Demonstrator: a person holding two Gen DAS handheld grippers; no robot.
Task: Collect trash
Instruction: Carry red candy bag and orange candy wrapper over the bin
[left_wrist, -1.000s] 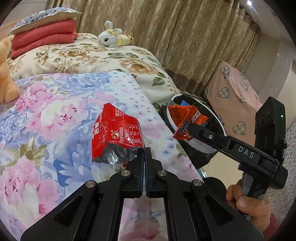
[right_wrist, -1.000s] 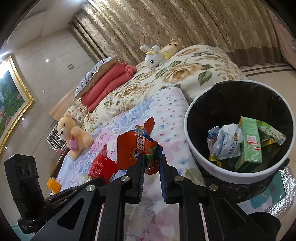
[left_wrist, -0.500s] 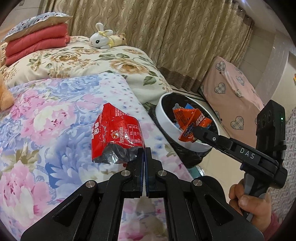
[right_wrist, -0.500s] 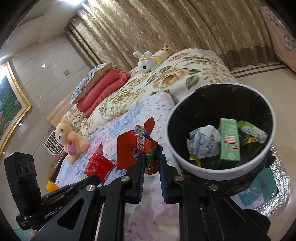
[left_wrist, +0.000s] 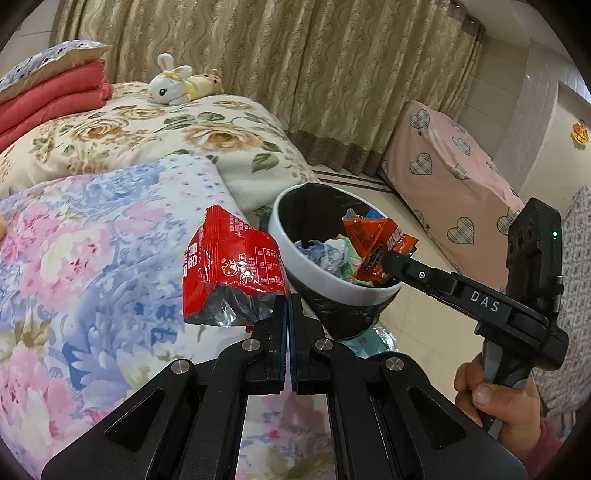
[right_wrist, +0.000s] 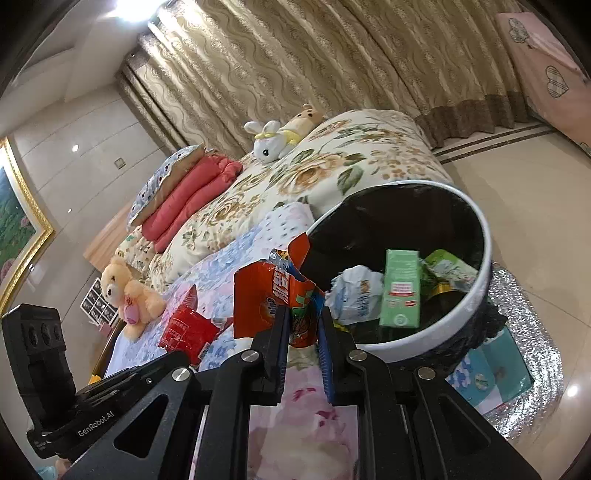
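The round white-rimmed, black-lined trash bin (right_wrist: 476, 236) beside the bed already held at least 3 discarded wrappers and cartons. 2 wrappers remained uncollected. The left gripper (left_wrist: 287, 310) pinched 1 crumpled red foil packet (left_wrist: 229, 273); the right gripper (right_wrist: 301, 325) pinched 1 orange foil wrapper (right_wrist: 275, 295) at the bin's rim.

I see a red wrapper (left_wrist: 229, 266) with a silver inside, an orange wrapper (right_wrist: 280, 295) with blue edge, a white-rimmed bin (right_wrist: 476, 221) lined black, a green box (right_wrist: 400, 288), pink-blue floral quilt (left_wrist: 74, 258), cream rose-print blanket (left_wrist: 147, 136), beige wavy curtains (left_wrist: 295, 74), pink heart-patterned cover (left_wrist: 454, 177).
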